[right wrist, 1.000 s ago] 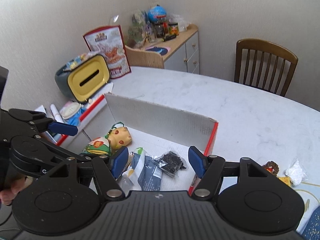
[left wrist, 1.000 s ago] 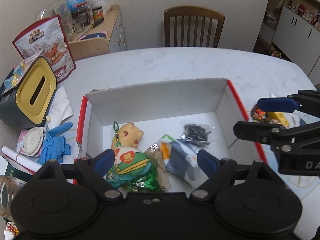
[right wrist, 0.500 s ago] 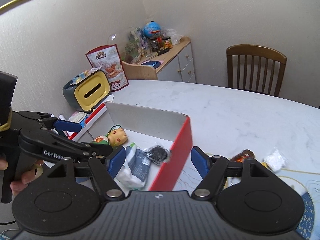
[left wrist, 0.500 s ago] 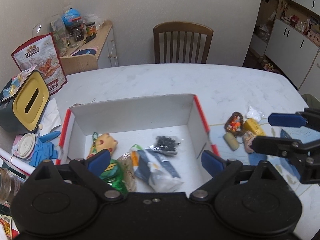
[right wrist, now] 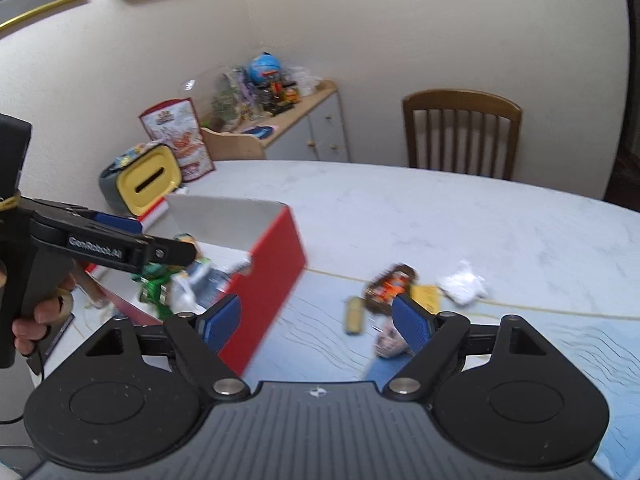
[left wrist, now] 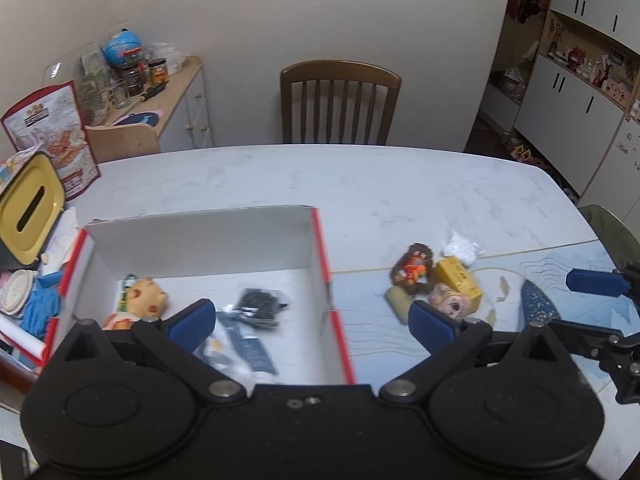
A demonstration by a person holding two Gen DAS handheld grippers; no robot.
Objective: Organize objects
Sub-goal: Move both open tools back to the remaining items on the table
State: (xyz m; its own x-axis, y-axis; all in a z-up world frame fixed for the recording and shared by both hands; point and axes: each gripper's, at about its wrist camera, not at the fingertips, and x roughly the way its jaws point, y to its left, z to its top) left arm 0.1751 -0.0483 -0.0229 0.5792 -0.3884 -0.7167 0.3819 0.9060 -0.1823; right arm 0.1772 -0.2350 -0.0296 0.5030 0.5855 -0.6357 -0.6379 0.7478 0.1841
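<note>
White marble table (left wrist: 400, 184) fills my view, with a red-edged box (left wrist: 320, 248) of toys at left, loose trinkets (left wrist: 436, 280) just beside it at right, and my left gripper (left wrist: 312, 322) and right gripper (right wrist: 316, 320) both spread wide, empty.

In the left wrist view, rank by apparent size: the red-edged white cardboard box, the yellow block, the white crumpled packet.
1. Red-edged white cardboard box, by far the largest.
2. Yellow block.
3. White crumpled packet, slightly smaller, but close to the block; it lies farther away, so that order is unsure.
</note>
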